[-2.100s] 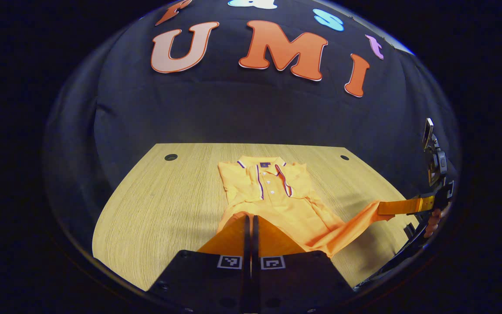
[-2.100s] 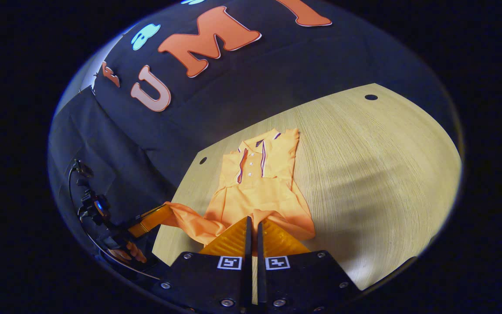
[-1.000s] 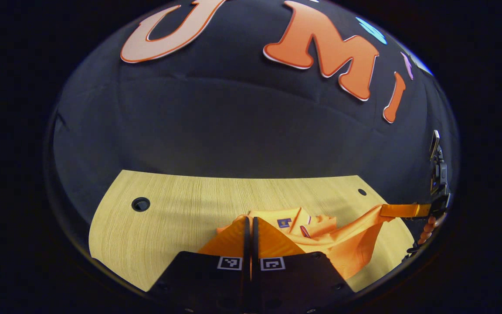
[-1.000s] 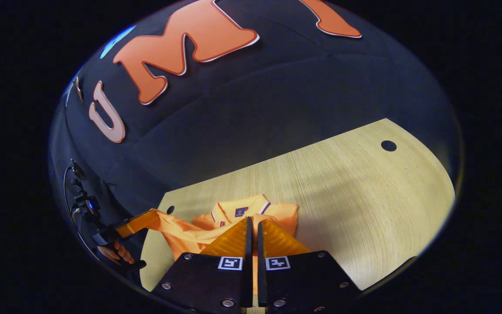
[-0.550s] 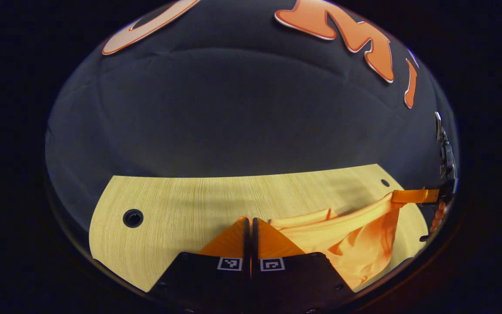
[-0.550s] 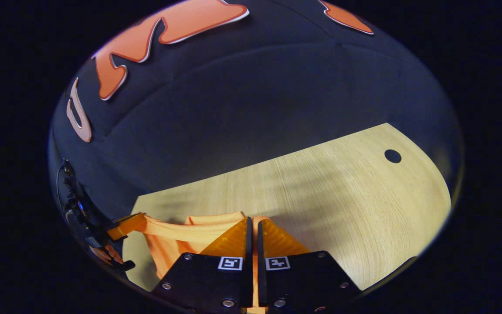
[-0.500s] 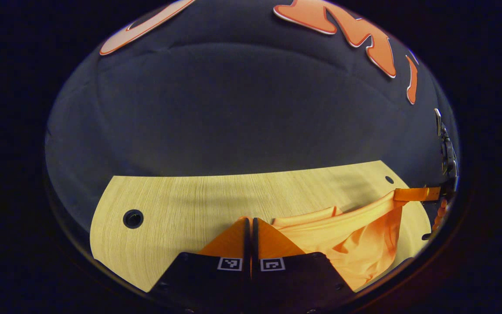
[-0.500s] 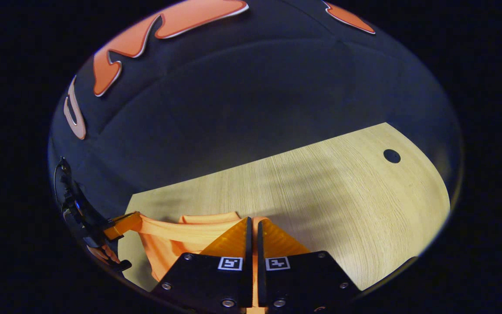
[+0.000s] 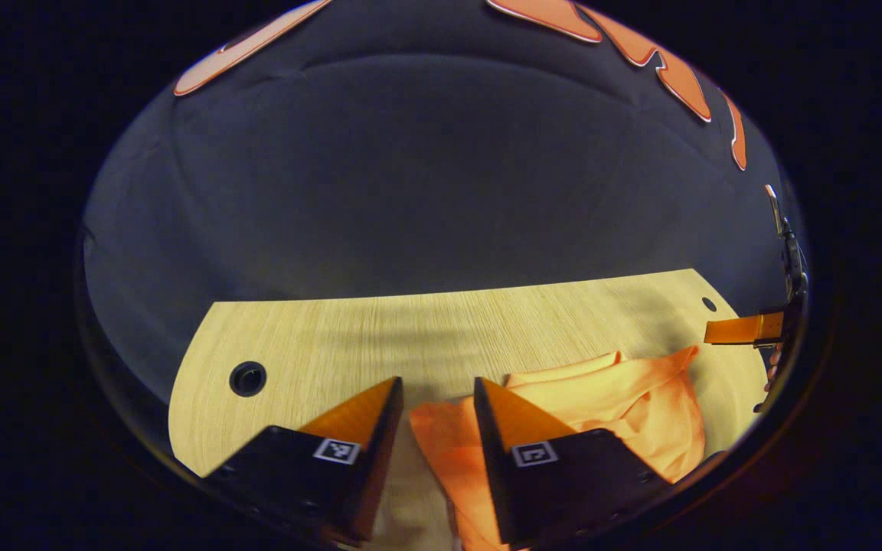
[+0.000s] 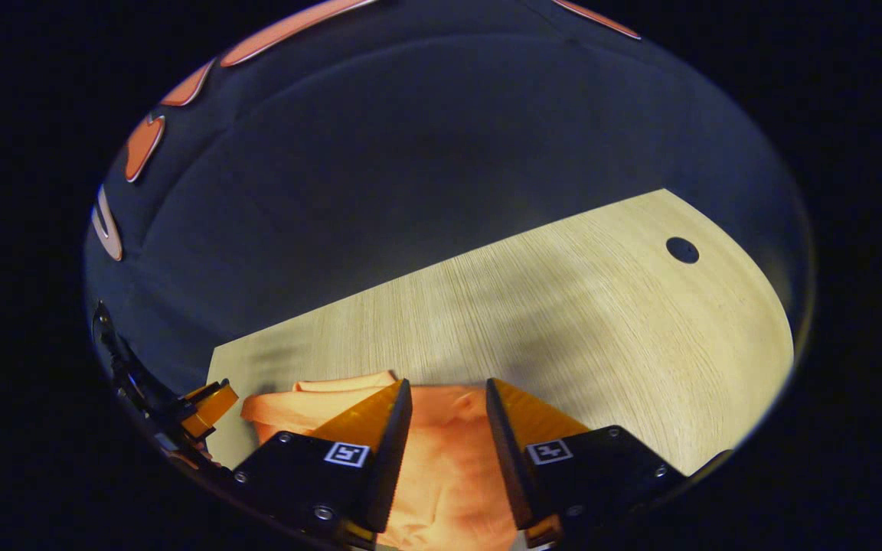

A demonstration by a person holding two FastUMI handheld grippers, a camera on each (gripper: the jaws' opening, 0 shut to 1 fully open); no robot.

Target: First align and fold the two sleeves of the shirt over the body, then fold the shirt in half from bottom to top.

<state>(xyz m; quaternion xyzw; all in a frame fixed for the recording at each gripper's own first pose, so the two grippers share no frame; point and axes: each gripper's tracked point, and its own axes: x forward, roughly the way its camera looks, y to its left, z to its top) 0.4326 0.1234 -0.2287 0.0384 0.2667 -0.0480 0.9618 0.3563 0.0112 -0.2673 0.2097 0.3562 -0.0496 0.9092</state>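
The orange shirt lies folded on the wooden table, its top layer slack and rumpled. In the left gripper view my left gripper stands open, one corner of the cloth lying loose between its fingers. At the far right edge of that view the right gripper hovers just past the shirt's other corner. In the right gripper view my right gripper is open above the shirt, which runs under and between its fingers. The left gripper shows at the lower left, beside the shirt's edge.
The table has a round cable hole near its left corner and another hole at the far right. A small hole sits by the back right edge. The black cloth wall rises right behind the table's far edge.
Both grippers carried the shirt's bottom hem up over the collar, then opened and let it go. The hem has dropped onto the shirt, and the collar and buttons are covered.
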